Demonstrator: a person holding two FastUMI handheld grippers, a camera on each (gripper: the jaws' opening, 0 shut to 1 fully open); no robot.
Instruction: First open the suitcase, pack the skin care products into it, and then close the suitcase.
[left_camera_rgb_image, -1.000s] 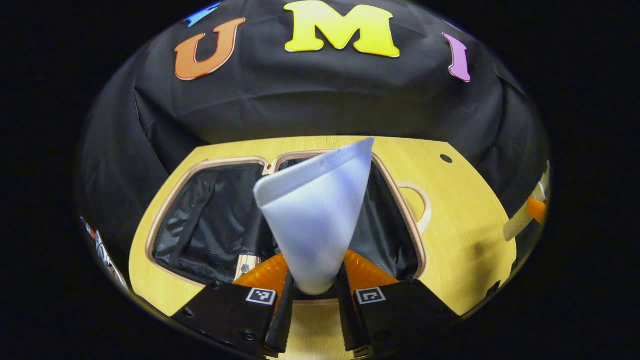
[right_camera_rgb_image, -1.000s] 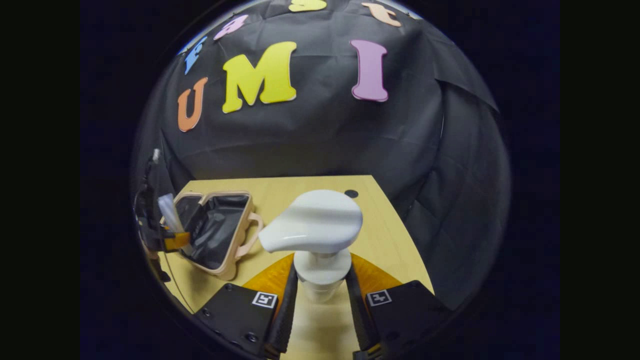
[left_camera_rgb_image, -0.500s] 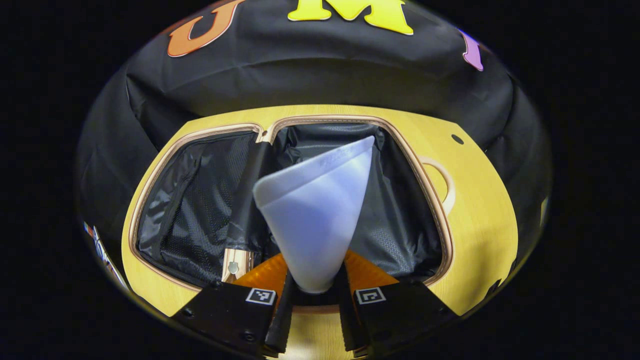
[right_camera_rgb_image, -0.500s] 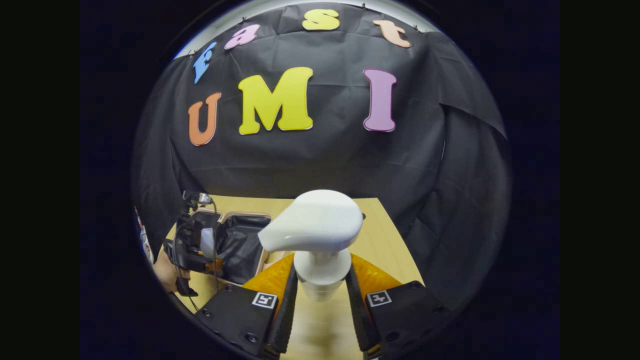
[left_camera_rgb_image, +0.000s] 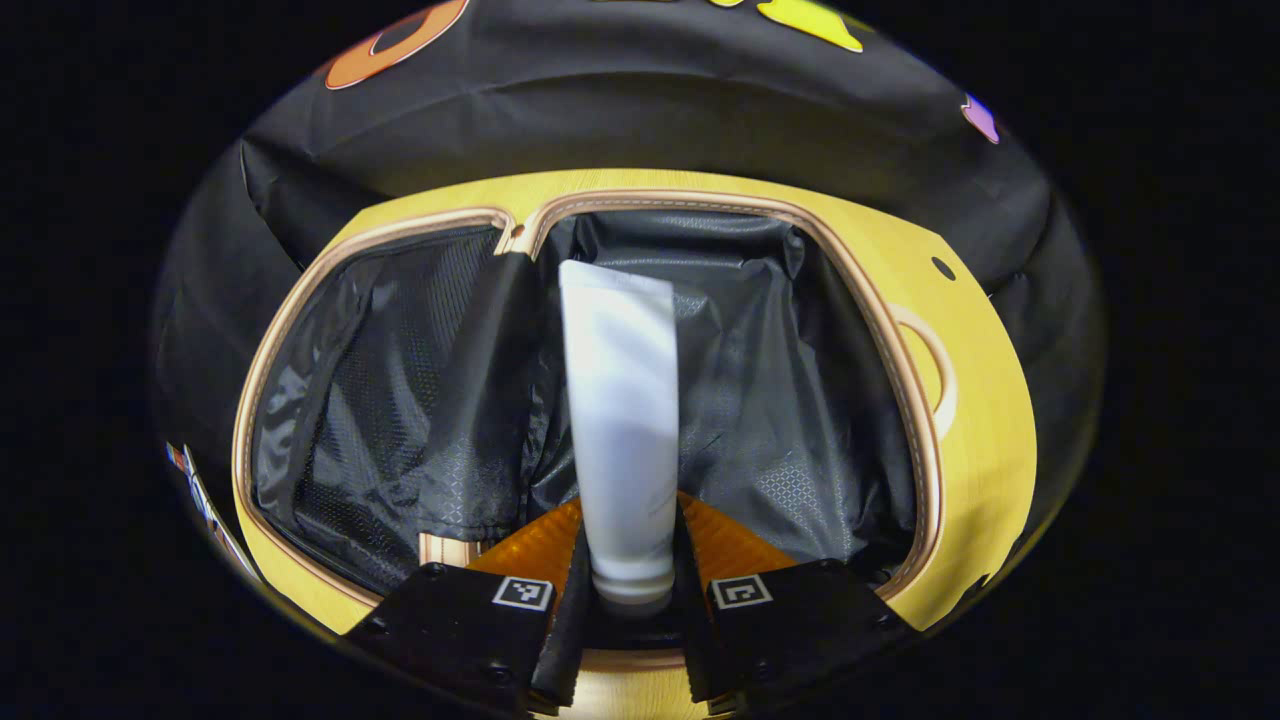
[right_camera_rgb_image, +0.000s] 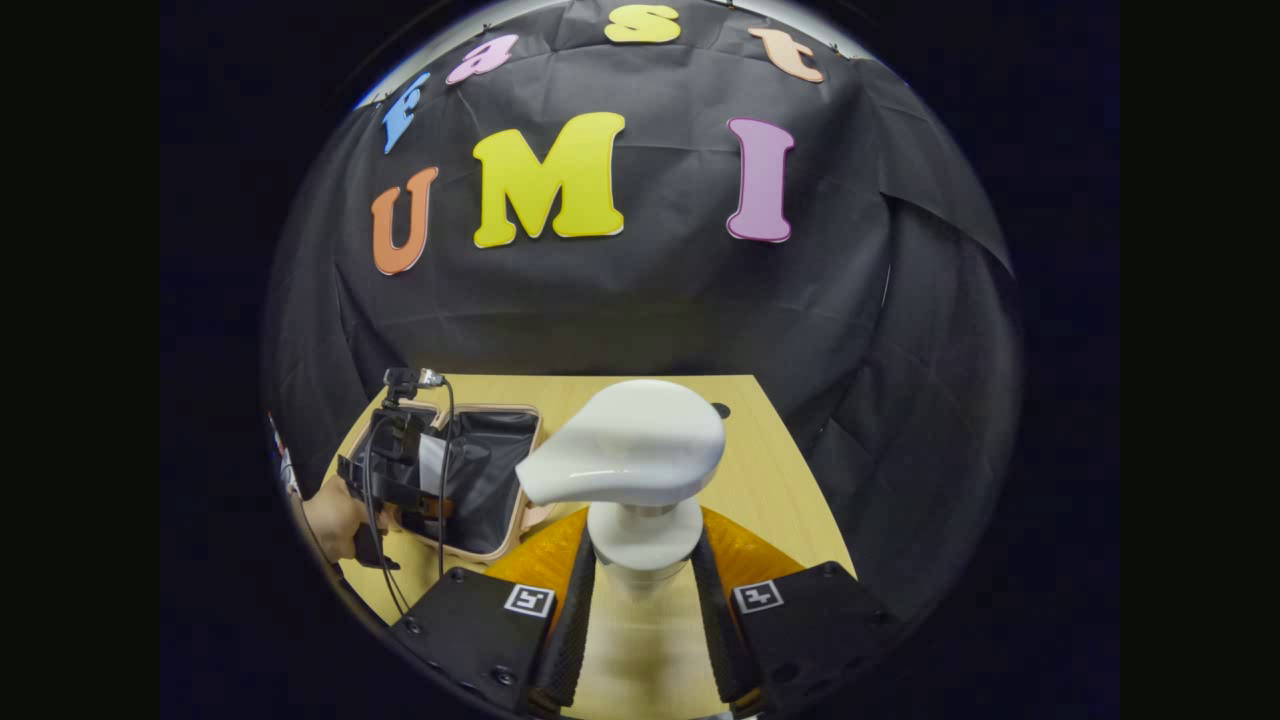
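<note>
The suitcase (left_camera_rgb_image: 893, 330) lies open on the wooden table (left_camera_rgb_image: 985, 440), with a tan rim and black lining in both halves. My left gripper (left_camera_rgb_image: 629, 530) hovers low over its right half, shut on the cap end of a white tube (left_camera_rgb_image: 620, 420). The tube points away from me into the case and looks slightly blurred. In the right gripper view, my right gripper (right_camera_rgb_image: 642, 540) is shut on the neck of a white pump bottle (right_camera_rgb_image: 625, 440) held above the table. The suitcase (right_camera_rgb_image: 520, 470) lies to its left, with the left gripper (right_camera_rgb_image: 395, 480) over it.
A tan carry handle (left_camera_rgb_image: 940, 360) sticks out from the suitcase's right side. A small dark hole (left_camera_rgb_image: 942, 268) marks the table's far right corner. A person's hand (right_camera_rgb_image: 330, 515) holds the left gripper, cables trailing. Bare tabletop (right_camera_rgb_image: 760, 480) stretches right of the case.
My left gripper moved forward and down over the open case, and the tube tipped from upright to pointing into it. The right gripper stayed nearly still with the pump bottle.
</note>
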